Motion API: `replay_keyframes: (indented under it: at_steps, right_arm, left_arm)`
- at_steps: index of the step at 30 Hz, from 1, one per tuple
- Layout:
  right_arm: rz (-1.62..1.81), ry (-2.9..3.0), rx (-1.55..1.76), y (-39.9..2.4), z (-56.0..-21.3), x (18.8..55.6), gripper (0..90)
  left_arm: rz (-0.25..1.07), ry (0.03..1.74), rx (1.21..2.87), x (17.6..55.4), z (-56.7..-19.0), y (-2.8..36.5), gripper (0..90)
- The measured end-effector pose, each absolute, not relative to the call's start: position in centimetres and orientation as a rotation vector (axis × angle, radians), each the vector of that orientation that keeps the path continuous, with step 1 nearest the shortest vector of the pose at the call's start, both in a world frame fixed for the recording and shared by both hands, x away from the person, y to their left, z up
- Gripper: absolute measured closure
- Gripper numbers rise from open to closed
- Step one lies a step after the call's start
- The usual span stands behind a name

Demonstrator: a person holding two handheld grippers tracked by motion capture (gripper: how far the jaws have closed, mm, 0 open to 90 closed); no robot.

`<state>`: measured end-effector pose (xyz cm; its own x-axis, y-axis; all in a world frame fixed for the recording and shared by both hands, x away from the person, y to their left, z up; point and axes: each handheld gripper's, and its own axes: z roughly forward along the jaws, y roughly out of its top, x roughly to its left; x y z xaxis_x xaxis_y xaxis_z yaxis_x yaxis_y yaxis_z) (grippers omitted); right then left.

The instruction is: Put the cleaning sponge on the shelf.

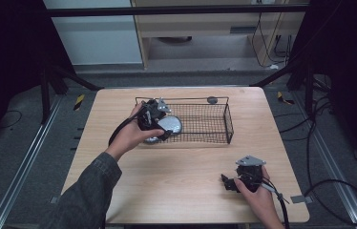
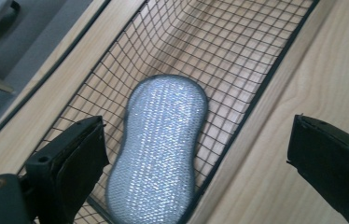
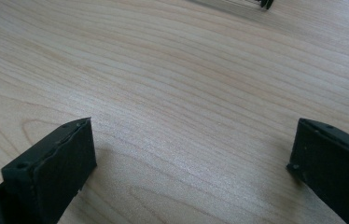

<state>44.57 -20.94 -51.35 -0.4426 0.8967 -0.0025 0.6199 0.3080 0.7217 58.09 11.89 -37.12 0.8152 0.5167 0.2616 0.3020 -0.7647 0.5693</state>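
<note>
Sponge lying in the wire basket, left gripper hanging spread above it

Nearest the person, the right gripper (image 1: 228, 183) is resting low over bare bench (image 1: 176, 176), its jaws spread and holding nothing. Farther on, the left gripper (image 2: 196, 154) is hovering over the left end of the wire basket (image 1: 228, 125), jaws spread wide and gripping nothing. The silvery sponge (image 2: 161, 149) is lying flat on the basket's mesh floor, just beyond the jaws. This looks like the step at the sponge itself; a grasp would call for lowering and closing across its narrow waist.

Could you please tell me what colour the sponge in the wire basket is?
Shiny silver-grey with a fine woven mesh texture; the sponge shows best in the left gripper view.
</note>
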Motion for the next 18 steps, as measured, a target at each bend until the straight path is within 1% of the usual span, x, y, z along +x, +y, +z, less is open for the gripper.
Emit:
replay_keyframes:
  at_steps: [18]
  right_arm:
    - [0.927, 2.175, 1.349, -21.0, -51.3, 44.6, 0.4]
  left_arm:
    - [0.587, 0.635, 2.42, 54.0, -36.7, 13.3, 3.7]
